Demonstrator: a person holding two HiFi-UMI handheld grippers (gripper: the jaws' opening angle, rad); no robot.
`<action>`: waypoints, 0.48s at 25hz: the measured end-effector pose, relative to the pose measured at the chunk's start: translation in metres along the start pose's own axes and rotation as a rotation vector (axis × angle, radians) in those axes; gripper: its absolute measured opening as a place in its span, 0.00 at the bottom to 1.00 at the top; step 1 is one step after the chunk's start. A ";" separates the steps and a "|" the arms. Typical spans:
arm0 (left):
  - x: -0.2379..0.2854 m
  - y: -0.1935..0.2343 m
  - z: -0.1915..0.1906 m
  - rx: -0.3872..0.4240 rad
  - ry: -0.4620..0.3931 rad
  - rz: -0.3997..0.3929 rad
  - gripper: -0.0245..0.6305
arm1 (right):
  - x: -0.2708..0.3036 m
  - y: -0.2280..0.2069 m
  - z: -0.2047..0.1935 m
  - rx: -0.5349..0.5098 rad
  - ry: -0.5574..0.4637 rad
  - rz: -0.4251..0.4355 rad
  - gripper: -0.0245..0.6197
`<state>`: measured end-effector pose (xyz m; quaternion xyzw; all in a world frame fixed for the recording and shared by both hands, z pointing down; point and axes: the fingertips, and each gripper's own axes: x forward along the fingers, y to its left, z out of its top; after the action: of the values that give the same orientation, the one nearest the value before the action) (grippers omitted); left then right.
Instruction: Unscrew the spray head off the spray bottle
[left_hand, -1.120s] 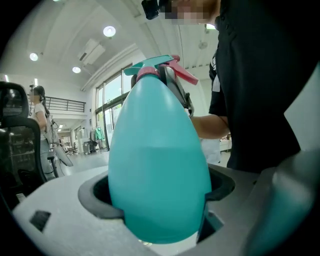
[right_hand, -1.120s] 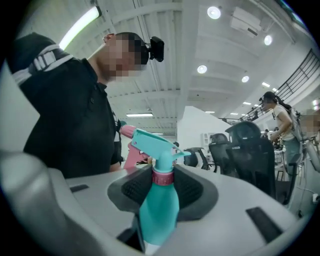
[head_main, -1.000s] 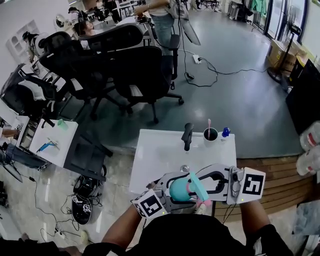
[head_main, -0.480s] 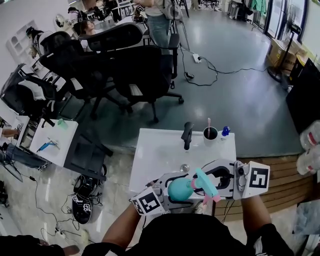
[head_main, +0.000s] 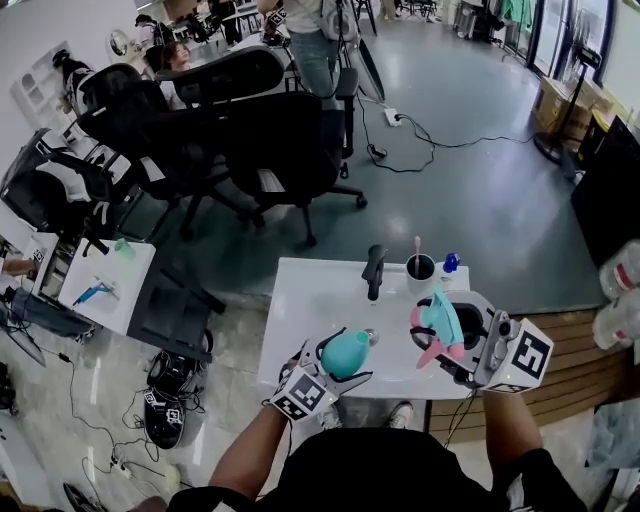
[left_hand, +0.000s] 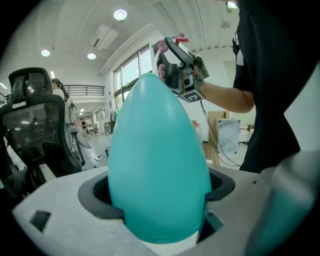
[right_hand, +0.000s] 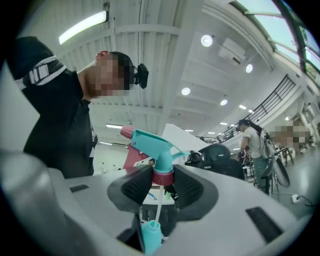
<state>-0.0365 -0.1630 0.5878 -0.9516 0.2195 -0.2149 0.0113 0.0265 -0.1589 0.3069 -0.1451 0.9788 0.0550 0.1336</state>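
The teal egg-shaped bottle (head_main: 345, 352) sits between the jaws of my left gripper (head_main: 335, 368), low over the white table's near edge. In the left gripper view the bottle (left_hand: 157, 160) fills the centre, and the pads of my left gripper (left_hand: 157, 205) press on its lower sides. The spray head (head_main: 438, 325), teal with a pink trigger, is apart from the bottle, to its right. My right gripper (head_main: 447, 338) is shut on it. In the right gripper view the pads of my right gripper (right_hand: 162, 185) clamp the pink collar (right_hand: 162, 176), and the dip tube (right_hand: 153, 207) hangs free below.
The white table (head_main: 310, 300) carries a black cup (head_main: 421, 268) holding a pink stick, a black upright object (head_main: 375, 270) and a small blue item (head_main: 451, 263). Black office chairs (head_main: 270, 140) stand beyond it. A wooden bench (head_main: 560, 360) lies to the right.
The spray head has come off the bottle: my right gripper carried it to the right and up, while my left gripper drew the bottle slightly left.
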 end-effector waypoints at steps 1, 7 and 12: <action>0.000 0.005 -0.004 -0.007 0.008 0.025 0.74 | -0.002 -0.005 0.004 -0.002 -0.014 -0.030 0.25; -0.005 0.027 -0.025 -0.049 0.037 0.143 0.74 | -0.016 -0.032 0.014 -0.033 -0.038 -0.205 0.25; -0.012 0.050 -0.020 -0.091 0.029 0.249 0.74 | -0.023 -0.046 -0.006 -0.052 0.044 -0.312 0.25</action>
<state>-0.0754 -0.2011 0.5950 -0.9132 0.3457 -0.2156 -0.0085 0.0596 -0.1970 0.3161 -0.2998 0.9454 0.0557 0.1150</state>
